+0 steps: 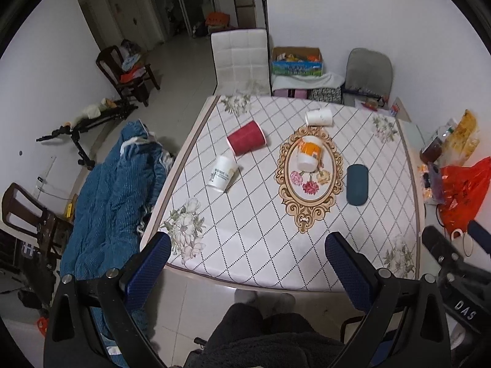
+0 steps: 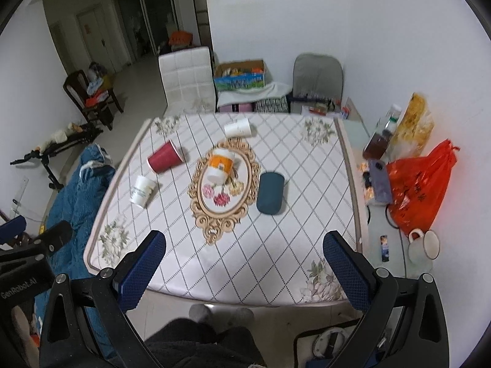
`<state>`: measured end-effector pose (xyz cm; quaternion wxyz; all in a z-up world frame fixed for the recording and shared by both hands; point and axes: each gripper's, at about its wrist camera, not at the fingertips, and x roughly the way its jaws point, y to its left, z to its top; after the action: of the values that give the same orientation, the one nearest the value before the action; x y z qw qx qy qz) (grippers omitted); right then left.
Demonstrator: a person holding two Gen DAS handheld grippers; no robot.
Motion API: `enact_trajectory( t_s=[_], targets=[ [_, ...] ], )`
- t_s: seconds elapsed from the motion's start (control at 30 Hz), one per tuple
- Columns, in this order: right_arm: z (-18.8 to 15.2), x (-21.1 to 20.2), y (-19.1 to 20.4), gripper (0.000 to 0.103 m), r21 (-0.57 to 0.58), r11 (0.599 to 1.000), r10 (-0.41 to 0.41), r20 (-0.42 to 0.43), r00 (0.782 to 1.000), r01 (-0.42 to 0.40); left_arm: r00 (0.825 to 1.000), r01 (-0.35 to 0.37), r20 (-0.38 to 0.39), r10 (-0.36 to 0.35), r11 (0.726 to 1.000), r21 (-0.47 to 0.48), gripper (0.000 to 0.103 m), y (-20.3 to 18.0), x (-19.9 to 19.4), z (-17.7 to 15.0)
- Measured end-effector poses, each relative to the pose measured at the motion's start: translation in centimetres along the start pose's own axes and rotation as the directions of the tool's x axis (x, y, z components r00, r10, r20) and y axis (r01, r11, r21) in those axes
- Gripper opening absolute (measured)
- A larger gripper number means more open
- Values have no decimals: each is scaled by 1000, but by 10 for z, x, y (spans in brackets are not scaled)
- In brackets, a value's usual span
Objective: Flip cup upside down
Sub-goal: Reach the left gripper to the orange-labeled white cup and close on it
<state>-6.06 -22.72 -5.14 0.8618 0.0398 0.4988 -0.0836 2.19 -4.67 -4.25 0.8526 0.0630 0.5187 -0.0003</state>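
Several paper cups lie on their sides on the quilted table (image 1: 254,245): a red cup (image 1: 246,137), a white cup with green print (image 1: 222,174), an orange-and-white cup (image 1: 308,153) on the oval flower motif, and a plain white cup (image 1: 319,117) at the far side. They also show in the right wrist view: red cup (image 2: 166,156), printed white cup (image 2: 142,191), orange-and-white cup (image 2: 220,165), plain white cup (image 2: 237,128). My left gripper (image 1: 248,253) is open and empty, high above the table's near edge. My right gripper (image 2: 244,253) is open and empty, likewise held back.
A dark blue case (image 1: 357,184) lies right of the motif. A side surface at right holds a red plastic bag (image 2: 420,184), a bottle (image 2: 382,138) and a white mug (image 2: 425,245). A blue quilt (image 1: 113,196) lies left of the table. A white chair (image 1: 241,61) stands behind.
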Motion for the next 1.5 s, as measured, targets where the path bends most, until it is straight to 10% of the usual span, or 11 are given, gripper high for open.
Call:
enact_trajectory(
  t_s=[0.7, 1.5],
  targets=[
    [2, 213, -15, 103, 119, 990, -32, -322, 946, 74, 981, -50, -180, 73, 991, 126, 103, -31, 195, 99],
    [-41, 387, -48, 103, 177, 949, -90, -641, 762, 260, 878, 172, -479, 8, 928, 331, 103, -157, 404, 172]
  ],
)
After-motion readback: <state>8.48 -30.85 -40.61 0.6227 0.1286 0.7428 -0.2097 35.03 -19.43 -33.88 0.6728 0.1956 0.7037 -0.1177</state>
